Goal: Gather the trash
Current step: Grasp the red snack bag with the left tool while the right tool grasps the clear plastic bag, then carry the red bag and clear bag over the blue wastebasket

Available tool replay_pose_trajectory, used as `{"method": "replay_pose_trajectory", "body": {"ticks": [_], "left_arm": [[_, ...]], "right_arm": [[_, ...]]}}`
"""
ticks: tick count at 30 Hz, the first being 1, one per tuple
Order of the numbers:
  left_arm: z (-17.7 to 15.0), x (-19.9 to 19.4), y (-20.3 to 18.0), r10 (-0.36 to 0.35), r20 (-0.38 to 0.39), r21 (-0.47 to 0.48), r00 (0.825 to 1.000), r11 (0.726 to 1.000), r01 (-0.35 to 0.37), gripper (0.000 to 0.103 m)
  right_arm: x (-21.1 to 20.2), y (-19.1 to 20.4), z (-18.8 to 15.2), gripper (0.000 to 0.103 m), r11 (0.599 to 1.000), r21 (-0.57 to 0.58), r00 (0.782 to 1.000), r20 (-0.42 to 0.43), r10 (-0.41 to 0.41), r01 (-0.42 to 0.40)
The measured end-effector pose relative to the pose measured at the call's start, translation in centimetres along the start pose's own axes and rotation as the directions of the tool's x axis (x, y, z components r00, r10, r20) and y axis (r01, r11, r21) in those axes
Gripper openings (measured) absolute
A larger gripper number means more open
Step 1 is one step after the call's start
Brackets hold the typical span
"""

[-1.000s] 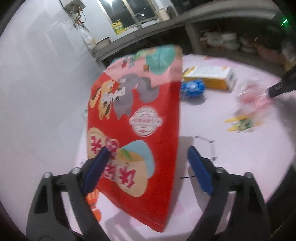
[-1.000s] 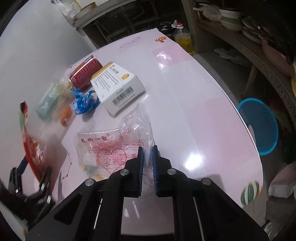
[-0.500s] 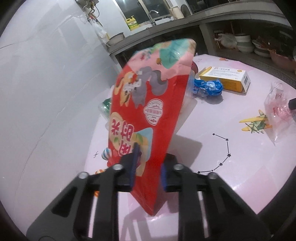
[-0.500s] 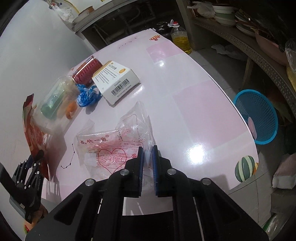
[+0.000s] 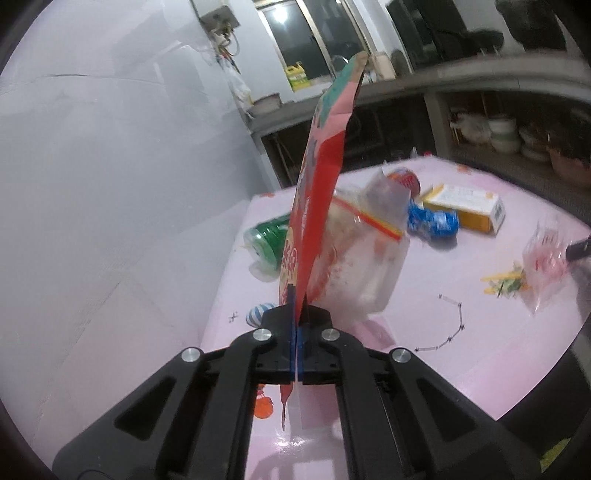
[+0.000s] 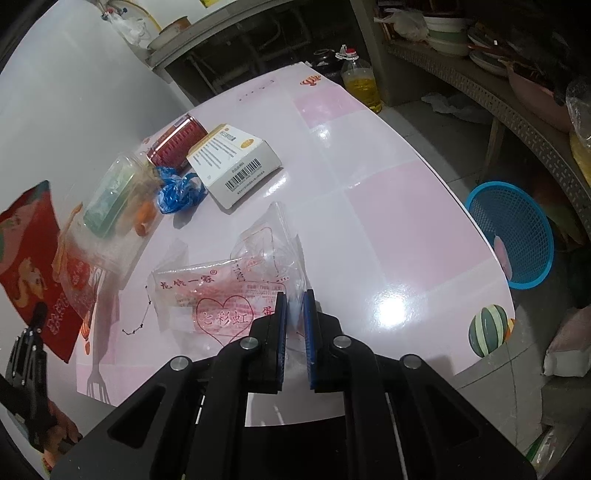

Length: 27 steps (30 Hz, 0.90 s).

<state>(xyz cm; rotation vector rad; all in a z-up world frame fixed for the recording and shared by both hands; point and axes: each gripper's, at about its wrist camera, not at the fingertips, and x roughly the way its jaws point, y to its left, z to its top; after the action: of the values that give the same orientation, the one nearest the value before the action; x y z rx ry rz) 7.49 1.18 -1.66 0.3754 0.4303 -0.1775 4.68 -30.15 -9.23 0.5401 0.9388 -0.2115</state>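
Left gripper [image 5: 296, 325] is pinched shut on the red snack bag [image 5: 317, 192], held edge-on at frame centre above the pink table [image 5: 480, 369]. Right gripper [image 6: 294, 325] pinches the clear printed bag [image 6: 236, 291] at lower centre. A clear zip bag [image 6: 110, 214] left of centre encloses a green can. The blue basket [image 6: 517, 236] stands on the floor at right; contents indiscernible.

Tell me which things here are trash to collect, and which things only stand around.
Trash to collect:
red snack bag
clear printed bag
blue wrapper
red can
white carton
blue basket, probably the bin

Only around:
oil bottle
stacked bowls
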Motion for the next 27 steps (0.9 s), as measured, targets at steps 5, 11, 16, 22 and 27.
{"method": "replay_pose_trajectory", "body": {"ticks": [5,11,16,22,27], "left_arm": [[1.1,-1.4,1.8,-0.015,0.049,-0.070,0.999,0.997,0.019,0.000],[2.9,-2.9,3.3,0.002,0.120,-0.118,0.993,0.993,0.013,0.000],[3.9,-4.2,3.8,0.010,0.173,-0.134,0.985,0.991,0.013,0.000],[5.2,-5.2,2.6,-0.032,0.222,-0.109,0.975,0.992,0.057,0.000],[6.9,-6.0,0.3,-0.110,0.270,-0.061,0.957,0.990,0.131,0.000]], "right_arm": [[-0.7,0.3,0.1,0.008,1.000,-0.008,1.000,0.025,0.011,-0.011],[-1.7,0.6,0.1,0.007,0.999,-0.011,0.998,0.057,0.033,-0.032],[-2.1,0.2,0.3,0.006,0.999,0.007,0.996,0.072,0.051,-0.051],[-3.4,-0.4,0.6,0.006,0.997,0.028,0.992,0.103,0.072,-0.076],[-5.5,-2.2,0.7,0.006,0.993,0.069,0.984,0.156,0.082,-0.093]]}}
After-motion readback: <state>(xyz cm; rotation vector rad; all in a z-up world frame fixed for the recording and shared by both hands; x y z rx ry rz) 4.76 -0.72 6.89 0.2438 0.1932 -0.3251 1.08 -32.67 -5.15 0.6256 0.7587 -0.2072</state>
